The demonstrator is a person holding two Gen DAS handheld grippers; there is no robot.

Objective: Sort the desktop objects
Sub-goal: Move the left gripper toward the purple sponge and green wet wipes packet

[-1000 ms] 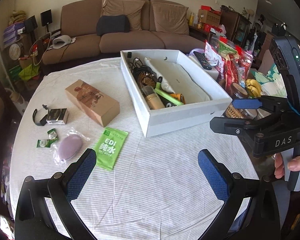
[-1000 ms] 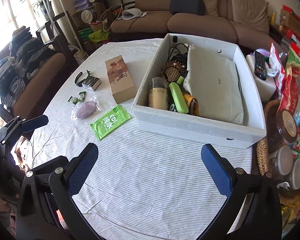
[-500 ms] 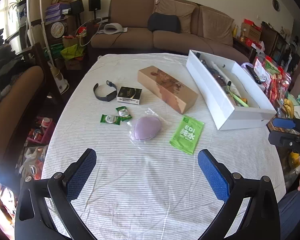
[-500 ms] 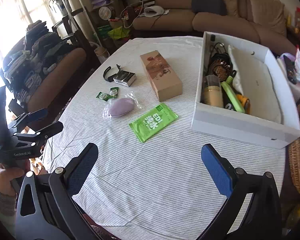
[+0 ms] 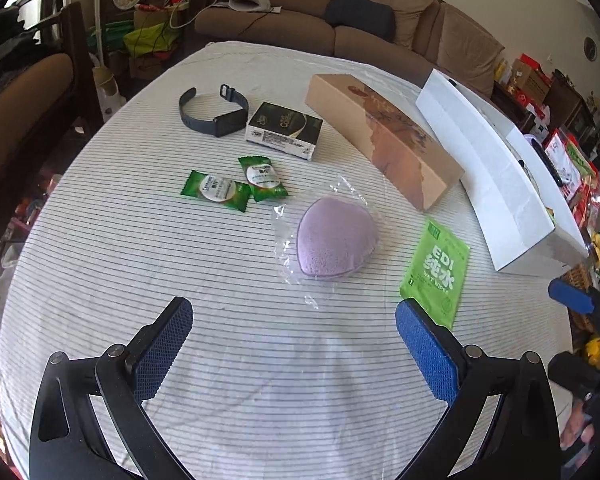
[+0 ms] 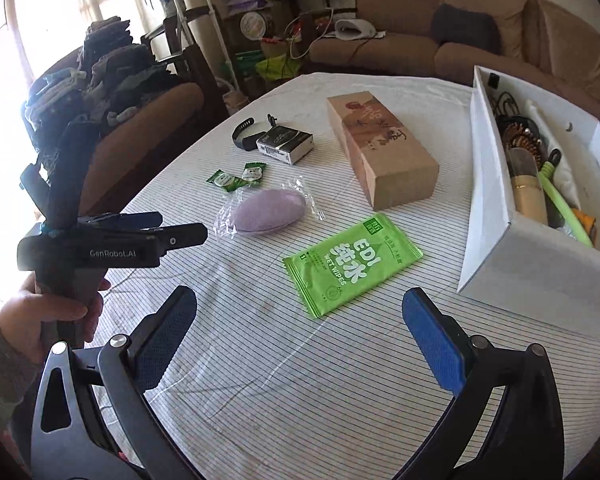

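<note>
Purple sponge (image 5: 336,238) in its clear wrapper now lies central on the striped desk (image 5: 260,380), nearer than half a second ago, ahead of the left tool (image 5: 294,344), fingers spread, empty. Right view: the green wipes packet (image 6: 352,266) has drawn closer to the right tool (image 6: 300,340), also spread, empty.

We see desk (image 5: 260,360) under striped cloth; purple sponge (image 5: 336,240) matt, porous, in clear glossy film; wet-wipes packet (image 6: 352,264) shiny plastic; long box (image 6: 380,152) matt brown cardboard.
</note>
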